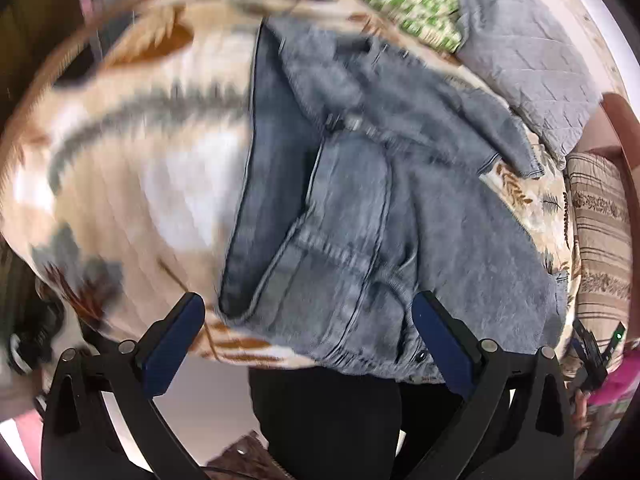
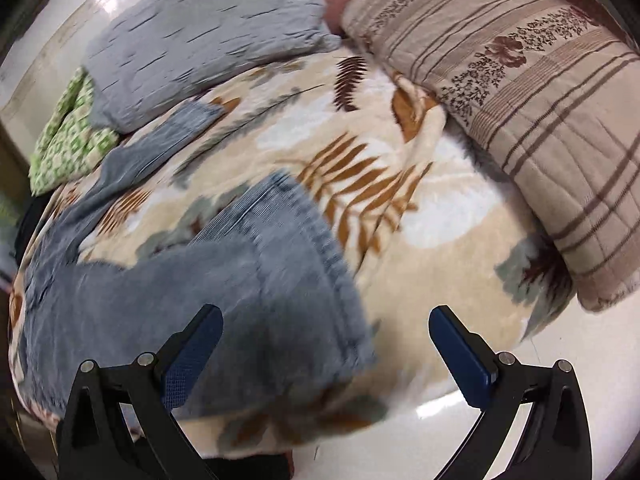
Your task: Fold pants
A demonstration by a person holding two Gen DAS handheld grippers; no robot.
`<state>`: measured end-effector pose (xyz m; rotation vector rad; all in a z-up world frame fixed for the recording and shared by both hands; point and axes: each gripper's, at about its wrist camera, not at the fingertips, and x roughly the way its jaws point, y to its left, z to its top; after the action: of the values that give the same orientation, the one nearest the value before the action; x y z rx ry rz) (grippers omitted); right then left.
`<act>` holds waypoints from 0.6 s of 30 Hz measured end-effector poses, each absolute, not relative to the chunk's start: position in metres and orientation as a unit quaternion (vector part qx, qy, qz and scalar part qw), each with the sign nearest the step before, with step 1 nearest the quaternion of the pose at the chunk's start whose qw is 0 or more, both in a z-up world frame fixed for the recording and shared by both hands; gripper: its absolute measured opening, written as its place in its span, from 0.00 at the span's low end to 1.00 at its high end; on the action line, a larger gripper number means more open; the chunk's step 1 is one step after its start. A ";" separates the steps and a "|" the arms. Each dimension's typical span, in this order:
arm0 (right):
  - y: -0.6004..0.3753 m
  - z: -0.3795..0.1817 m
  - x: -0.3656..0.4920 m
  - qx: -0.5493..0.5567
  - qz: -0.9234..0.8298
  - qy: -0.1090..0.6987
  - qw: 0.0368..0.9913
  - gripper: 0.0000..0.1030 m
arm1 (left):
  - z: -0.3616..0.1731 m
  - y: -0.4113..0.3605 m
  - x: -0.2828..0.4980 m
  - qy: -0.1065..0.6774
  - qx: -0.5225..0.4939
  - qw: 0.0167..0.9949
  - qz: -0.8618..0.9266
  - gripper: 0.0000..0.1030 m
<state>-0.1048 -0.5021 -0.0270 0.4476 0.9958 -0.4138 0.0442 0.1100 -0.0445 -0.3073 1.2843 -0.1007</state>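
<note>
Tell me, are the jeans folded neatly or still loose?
Still loose: the jeans lie rumpled on the blanket, one leg thrown askew across them.

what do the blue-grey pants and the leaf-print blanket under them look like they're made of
The blue-grey pants look like faded denim: washed colour, stitched seams, a dark button at the waist. The beige leaf-print blanket seems a plush fleece, soft and matte with a fuzzy nap, though motion blur leaves this uncertain.

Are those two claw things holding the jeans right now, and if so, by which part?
Nothing is held. The left gripper and right gripper are both open above the jeans, with no cloth pinched between their fingers.
</note>
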 end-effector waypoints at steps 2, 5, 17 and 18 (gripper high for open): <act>-0.514 -0.031 -0.092 0.218 -0.196 0.473 0.831 1.00 | -0.058 0.110 0.044 0.610 -0.165 0.774 -0.053 1.00; -0.524 -0.040 -0.067 0.217 -0.194 0.484 0.826 1.00 | -0.075 0.104 0.042 0.626 -0.191 0.754 -0.062 1.00; -0.518 -0.049 -0.006 0.203 -0.083 0.496 0.840 0.11 | -0.070 0.094 0.049 0.610 -0.263 0.742 -0.088 0.41; -0.518 -0.040 -0.006 0.195 -0.079 0.485 0.849 0.11 | -0.065 0.093 0.050 0.605 -0.254 0.750 -0.087 0.38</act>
<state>-0.0059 -0.5178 -0.0401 0.4116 1.0222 -0.1665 0.0496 0.0933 -0.0649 -0.5561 1.3212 -0.1895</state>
